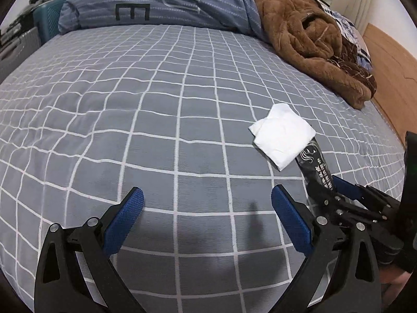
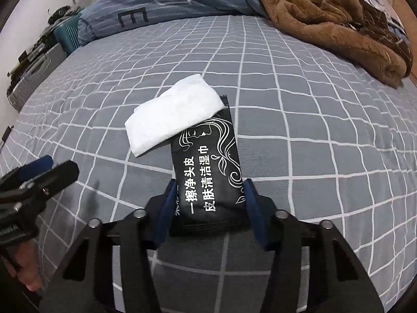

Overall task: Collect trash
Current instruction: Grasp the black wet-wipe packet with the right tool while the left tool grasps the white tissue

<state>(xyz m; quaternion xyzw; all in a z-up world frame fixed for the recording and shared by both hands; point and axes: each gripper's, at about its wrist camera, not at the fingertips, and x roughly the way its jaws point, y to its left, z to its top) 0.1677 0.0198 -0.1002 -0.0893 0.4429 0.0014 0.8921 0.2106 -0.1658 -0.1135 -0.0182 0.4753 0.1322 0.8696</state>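
A black wet-wipe packet (image 2: 208, 172) with white Chinese lettering sits between my right gripper's blue pads; the right gripper (image 2: 208, 200) is shut on its near end. A folded white wipe (image 2: 174, 120) sticks out of the packet's far end over the grey checked bed sheet (image 2: 312, 120). In the left wrist view the packet (image 1: 316, 169) and white wipe (image 1: 282, 137) are at the right, held by the right gripper (image 1: 336, 190). My left gripper (image 1: 207, 203) is open and empty, low over the sheet, left of the packet. It also shows in the right wrist view (image 2: 47, 169).
A brown fleece blanket (image 1: 312, 41) lies heaped at the far right of the bed. A blue striped duvet (image 1: 161, 2) lies along the far edge. A teal crate (image 1: 49, 18) and a grey case (image 2: 36, 75) stand off the bed's left side. A wooden headboard (image 1: 391, 78) is at right.
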